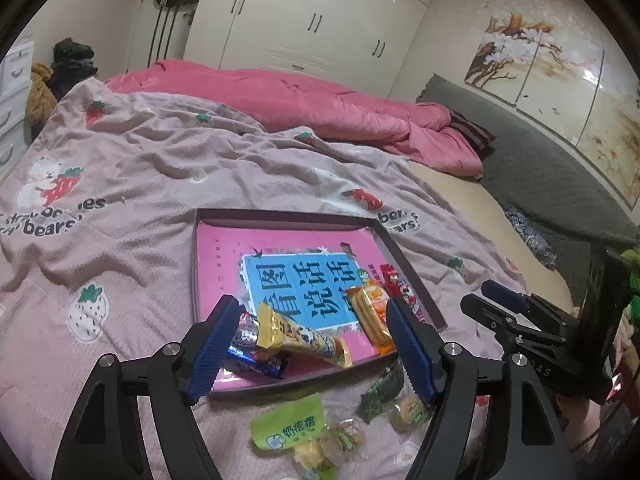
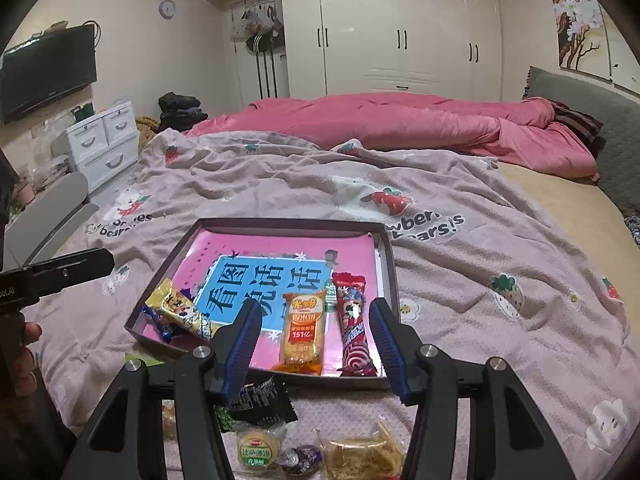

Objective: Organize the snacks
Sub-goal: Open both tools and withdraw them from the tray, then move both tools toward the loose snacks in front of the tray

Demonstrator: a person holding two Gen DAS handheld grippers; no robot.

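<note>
A shallow box point(image 1: 288, 218) point(image 2: 390, 264) with a pink and blue printed bottom lies on the bedspread. In it are a yellow snack packet point(image 1: 296, 334) point(image 2: 176, 308), a dark blue packet point(image 1: 256, 360) point(image 2: 160, 326), an orange cracker packet point(image 1: 370, 316) point(image 2: 302, 328) and a red candy stick point(image 1: 400, 286) point(image 2: 352, 320). My left gripper point(image 1: 312, 348) is open and empty above the box's near edge. My right gripper point(image 2: 316, 344) is open and empty, also over the near edge. Loose snacks lie in front of the box: a green packet point(image 1: 286, 420), a dark green packet point(image 1: 380, 392) point(image 2: 260, 396) and a round biscuit point(image 1: 412, 410) point(image 2: 256, 450).
The box sits on a wrinkled pink strawberry bedspread point(image 1: 160, 168) point(image 2: 480, 248). A rolled pink quilt point(image 1: 304, 100) point(image 2: 400, 120) lies behind, with a grey headboard point(image 1: 540, 148) to the right. The right gripper's body point(image 1: 528, 320) shows in the left wrist view.
</note>
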